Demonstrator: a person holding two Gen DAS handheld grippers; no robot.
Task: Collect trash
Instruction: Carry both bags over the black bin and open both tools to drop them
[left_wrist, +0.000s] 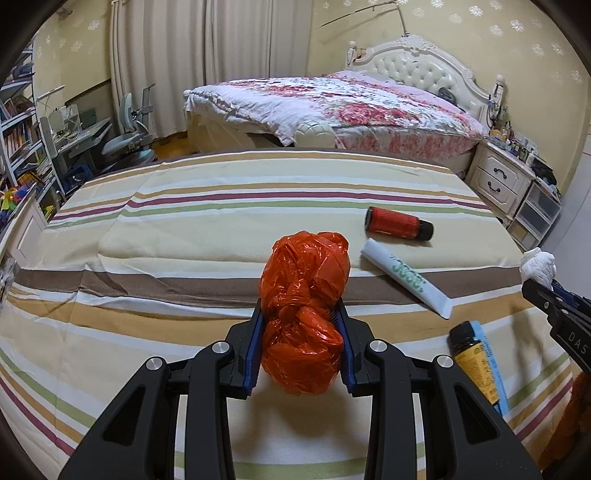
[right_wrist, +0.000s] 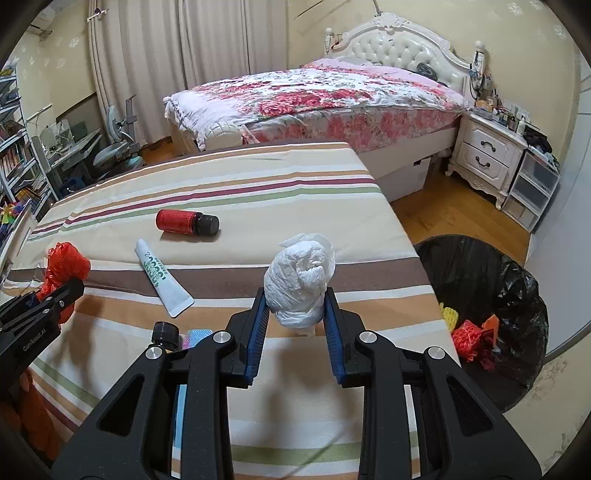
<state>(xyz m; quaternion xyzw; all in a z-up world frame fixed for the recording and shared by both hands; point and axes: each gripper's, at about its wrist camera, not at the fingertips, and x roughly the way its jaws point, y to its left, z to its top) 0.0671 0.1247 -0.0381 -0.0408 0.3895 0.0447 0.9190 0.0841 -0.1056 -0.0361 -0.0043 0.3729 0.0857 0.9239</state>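
Both grippers are loaded. The left gripper (left_wrist: 301, 321) has its fingers pinching one crumpled red plastic bag (left_wrist: 304, 291), held above the striped surface (left_wrist: 184, 221). The right gripper (right_wrist: 295, 317) has its fingers pinching one wad of white tissue (right_wrist: 301, 280), held near the right edge of the surface. One bin lined with a black bag (right_wrist: 480, 295) stands on the floor just beside that edge; it already contains some red and yellow scraps, so collection appears partly done. Neither held item is deposited yet. Remaining on the surface: one red bottle (right_wrist: 186, 221), one white tube (right_wrist: 160, 277), one yellow bottle (left_wrist: 474, 363).
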